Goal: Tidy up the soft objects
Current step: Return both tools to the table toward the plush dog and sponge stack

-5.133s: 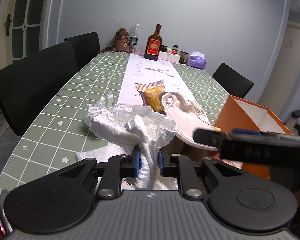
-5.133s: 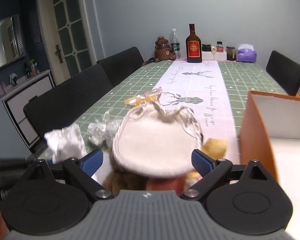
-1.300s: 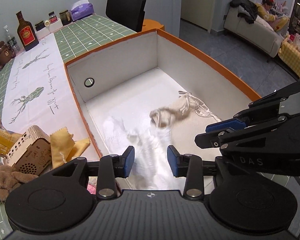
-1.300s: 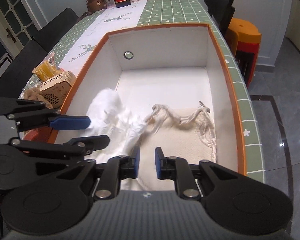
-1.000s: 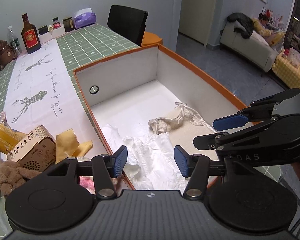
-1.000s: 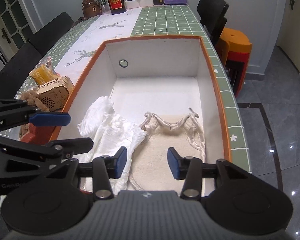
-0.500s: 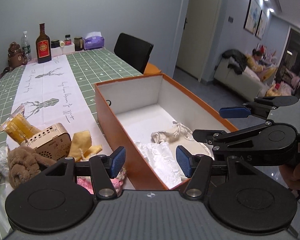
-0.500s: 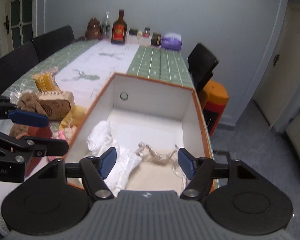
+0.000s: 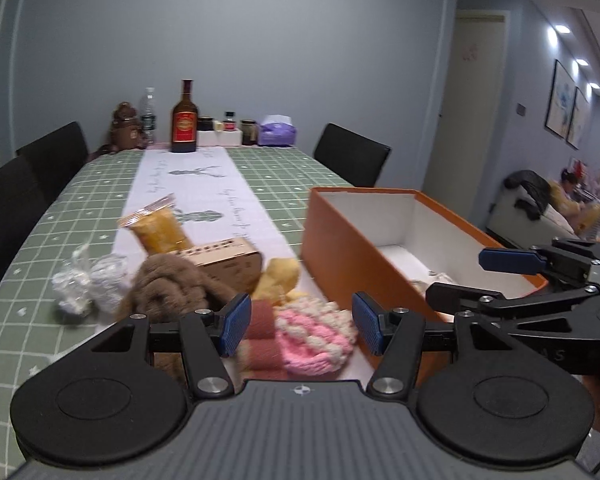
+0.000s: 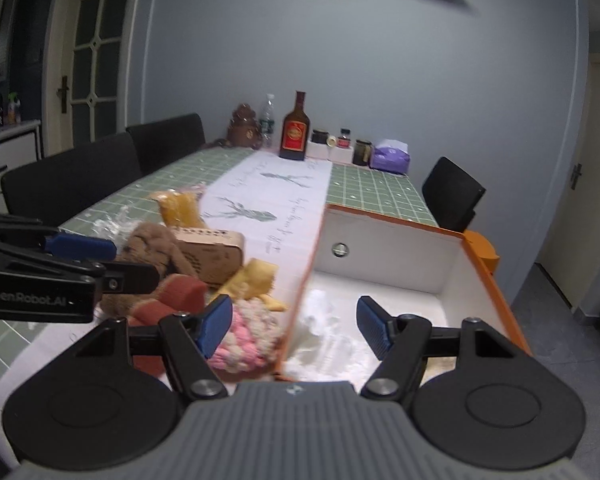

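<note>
Both grippers, left gripper [image 9: 296, 322] and right gripper [image 10: 294, 326], have jaws apart and empty. Next, squeeze the pink knit hat [image 9: 314, 334] at lower middle gently, then lift it into the orange box [image 9: 340, 252].

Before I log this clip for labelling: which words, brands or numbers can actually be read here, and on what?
"Gen.Robot.AI": side of the left gripper, in the right wrist view.
Brown bottle: red label too small to read.
Table runner: script lettering too blurred to read.
Wooden box: markings unreadable.
</note>
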The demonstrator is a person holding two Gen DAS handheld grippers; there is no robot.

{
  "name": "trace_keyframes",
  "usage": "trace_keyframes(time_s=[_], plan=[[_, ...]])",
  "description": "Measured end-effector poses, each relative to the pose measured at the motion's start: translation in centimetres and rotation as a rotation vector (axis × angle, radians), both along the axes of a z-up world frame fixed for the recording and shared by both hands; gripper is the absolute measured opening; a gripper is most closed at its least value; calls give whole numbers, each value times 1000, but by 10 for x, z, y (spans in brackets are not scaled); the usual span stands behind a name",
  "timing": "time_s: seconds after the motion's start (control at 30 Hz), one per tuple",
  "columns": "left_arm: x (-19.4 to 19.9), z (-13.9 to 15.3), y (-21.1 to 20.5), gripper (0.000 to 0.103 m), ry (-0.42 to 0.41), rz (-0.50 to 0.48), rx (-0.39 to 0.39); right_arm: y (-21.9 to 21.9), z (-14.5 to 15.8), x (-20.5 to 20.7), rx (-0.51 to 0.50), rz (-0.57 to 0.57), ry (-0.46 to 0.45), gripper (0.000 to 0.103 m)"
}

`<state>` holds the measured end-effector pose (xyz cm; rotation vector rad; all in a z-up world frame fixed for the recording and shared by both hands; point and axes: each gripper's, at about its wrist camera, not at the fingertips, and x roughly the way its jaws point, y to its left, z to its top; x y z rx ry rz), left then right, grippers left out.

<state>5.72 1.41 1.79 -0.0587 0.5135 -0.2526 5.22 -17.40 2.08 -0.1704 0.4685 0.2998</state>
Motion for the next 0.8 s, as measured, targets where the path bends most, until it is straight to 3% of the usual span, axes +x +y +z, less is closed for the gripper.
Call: trace_keyframes(time_s=[0.2,0.33,0.57,0.8], plan=[[-13,-18,31,68,22,96,-26,31,-21,-15,66,17,-26,68],[-21,-31,39,68,16,155,40,49,-36,-16,82,10,-20,68],[-26,-50,56,68,58,176,-29,66,-62,-20,60,0,-14,68],[-25,-63,61,68,102,176,-46,75,-76,-12,36,16,13,68]])
